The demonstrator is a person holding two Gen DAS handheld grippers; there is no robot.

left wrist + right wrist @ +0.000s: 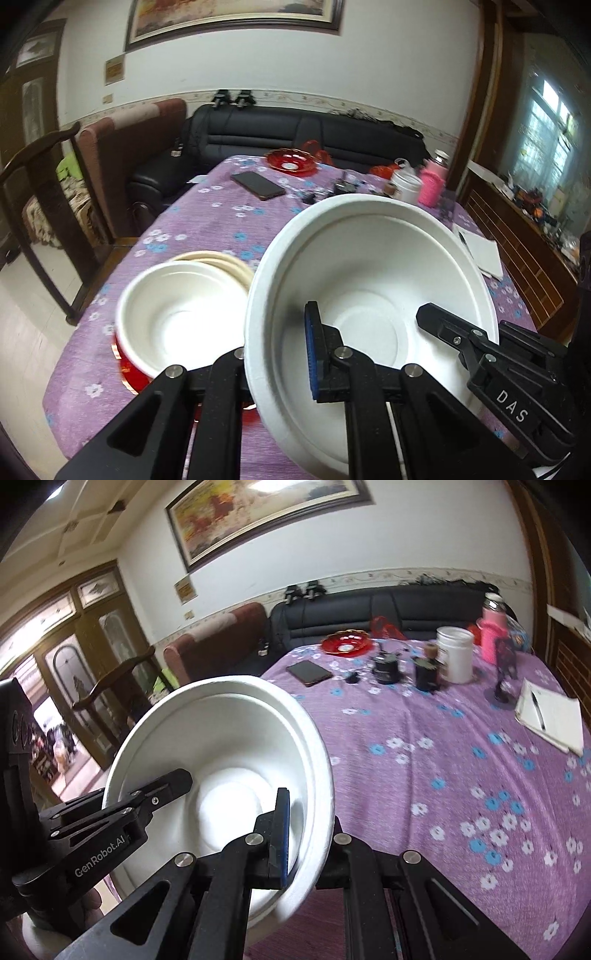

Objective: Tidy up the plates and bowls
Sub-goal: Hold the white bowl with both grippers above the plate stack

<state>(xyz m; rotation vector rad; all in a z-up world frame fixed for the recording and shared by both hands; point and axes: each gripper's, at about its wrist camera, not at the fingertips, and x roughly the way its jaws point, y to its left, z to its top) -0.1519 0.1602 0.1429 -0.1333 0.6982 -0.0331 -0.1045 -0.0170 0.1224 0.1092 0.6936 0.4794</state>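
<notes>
A large white bowl (369, 273) is held above the purple floral table between both grippers. My left gripper (280, 354) is shut on its left rim, one blue-padded finger inside. My right gripper (306, 845) is shut on its right rim (317, 775); its finger also shows in the left wrist view (443, 325). To the left, a second white bowl (181, 314) rests in a red bowl (127, 363), with cream plates (229, 264) behind it.
Far side of the table holds a black phone (258, 184), a red glass dish (291, 160), a white tub (454, 653), a pink bottle (493, 635), dark jars (426, 674) and a notebook with pen (550, 716). A black sofa and a wooden chair (33, 192) stand beyond.
</notes>
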